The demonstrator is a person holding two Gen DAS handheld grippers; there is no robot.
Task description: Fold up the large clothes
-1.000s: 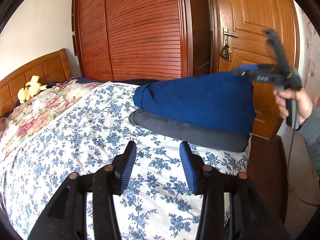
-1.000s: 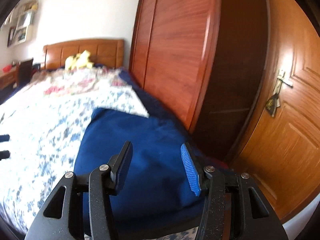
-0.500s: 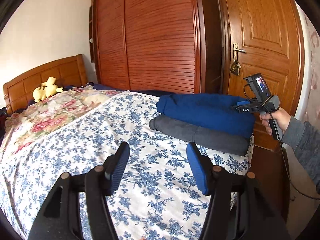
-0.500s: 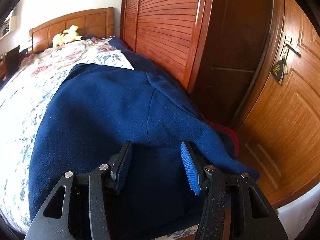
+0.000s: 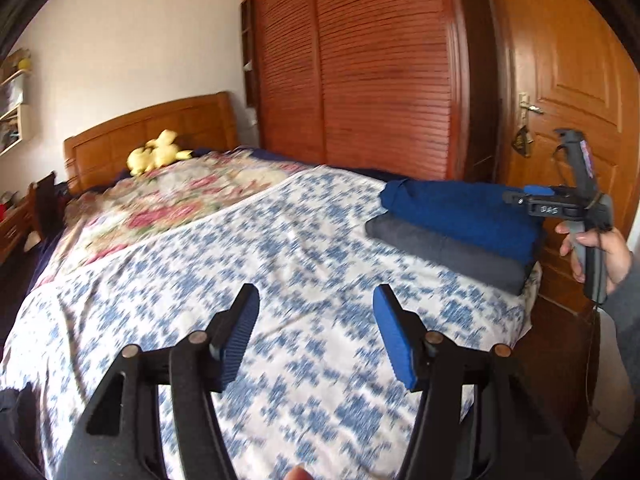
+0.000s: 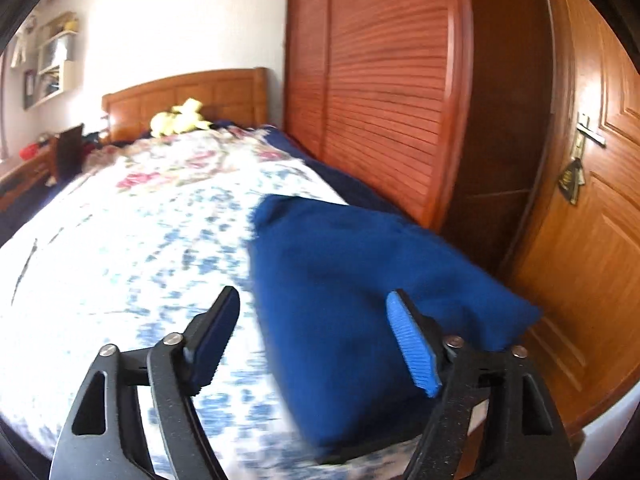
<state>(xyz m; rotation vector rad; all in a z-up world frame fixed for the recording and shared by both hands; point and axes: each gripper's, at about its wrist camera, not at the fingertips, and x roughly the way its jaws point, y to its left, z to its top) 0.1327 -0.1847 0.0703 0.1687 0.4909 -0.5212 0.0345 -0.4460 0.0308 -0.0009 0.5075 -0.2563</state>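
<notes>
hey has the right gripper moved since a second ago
Yes. In the left wrist view the right gripper has pulled back to the near right edge of the folded blue garment, toward the door. Its jaws have just been opening, with nothing between them.

A folded garment (image 5: 460, 210) lies on another garment (image 5: 444, 254), stacked at the right edge of the bed (image 5: 280, 280). A plush toy (image 5: 158, 154) sits upper left before the headboard (image 5: 148, 132). The wardrobe (image 5: 360, 72) stands behind, the door (image 5: 568, 80) at its right.
</notes>
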